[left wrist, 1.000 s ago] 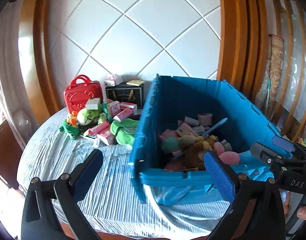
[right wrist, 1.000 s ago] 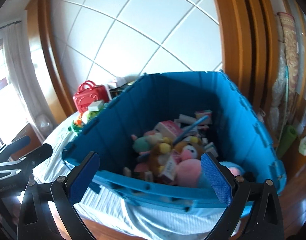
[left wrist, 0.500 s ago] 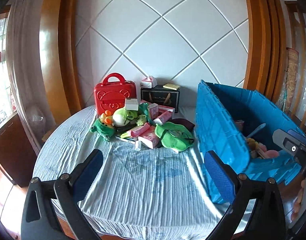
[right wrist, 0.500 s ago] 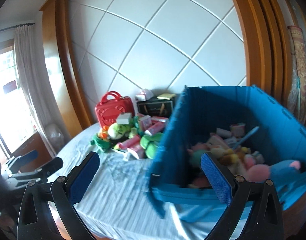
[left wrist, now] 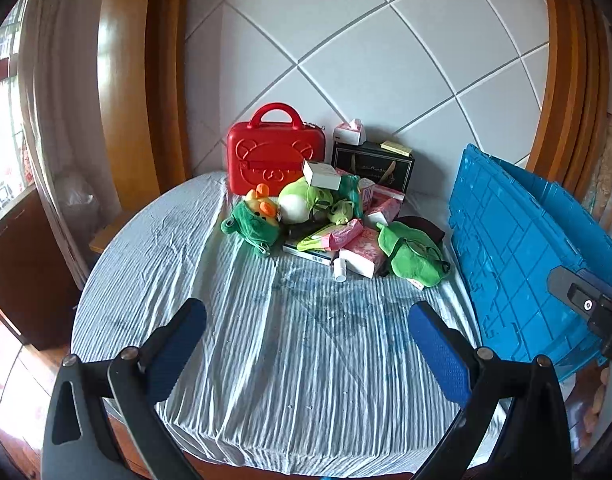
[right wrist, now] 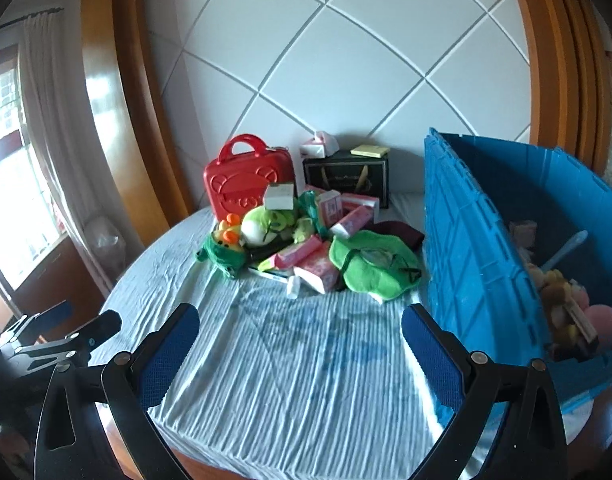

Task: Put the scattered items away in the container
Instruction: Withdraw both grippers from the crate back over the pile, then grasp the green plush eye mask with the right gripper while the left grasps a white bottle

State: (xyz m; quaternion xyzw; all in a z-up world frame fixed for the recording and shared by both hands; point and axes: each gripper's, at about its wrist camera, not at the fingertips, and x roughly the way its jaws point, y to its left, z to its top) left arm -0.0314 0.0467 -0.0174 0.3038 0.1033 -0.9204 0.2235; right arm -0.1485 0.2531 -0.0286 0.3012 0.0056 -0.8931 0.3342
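A pile of scattered items lies at the back of the table: a frog plush, a green and white plush, pink packets, a pink tissue pack, a green plush cap and a small white bottle. The blue crate stands at the right with toys inside. My left gripper and right gripper are both open and empty, over the near part of the tablecloth.
A red bear case and a black box stand against the wall behind the pile. The round table has a striped cloth. A wooden cabinet stands at the left.
Both grippers have swung left, away from the crate, and now face the pile of items. Both stayed open and empty.
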